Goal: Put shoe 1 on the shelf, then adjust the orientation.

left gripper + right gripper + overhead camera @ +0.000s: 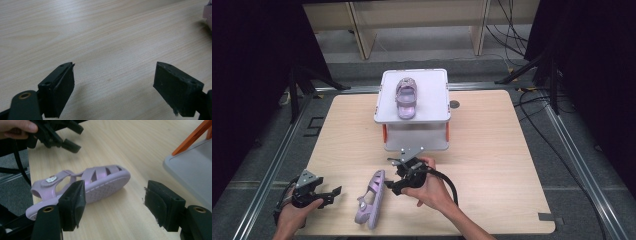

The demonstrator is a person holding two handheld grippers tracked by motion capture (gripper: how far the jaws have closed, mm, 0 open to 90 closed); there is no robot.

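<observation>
A: Item one, right gripper (393, 186)?
B: Jaws wide apart, nothing gripped. Purple sandal (371, 196) lies on its side on the table (492, 150), just beside the jaw tips, sole facing them.
A: Item two, left gripper (332, 194)?
B: Jaws spread, empty; the sandal sits off to its right.

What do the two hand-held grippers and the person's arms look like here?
Both grippers are black. The left gripper carries a grey three-cornered plate on top, as does the right gripper. A thick black cable loops from the right one. Close up, each jaw ends in a flat rectangular black pad, with a brass-coloured ring behind it. The forearms are bare, no sleeves visible.
</observation>
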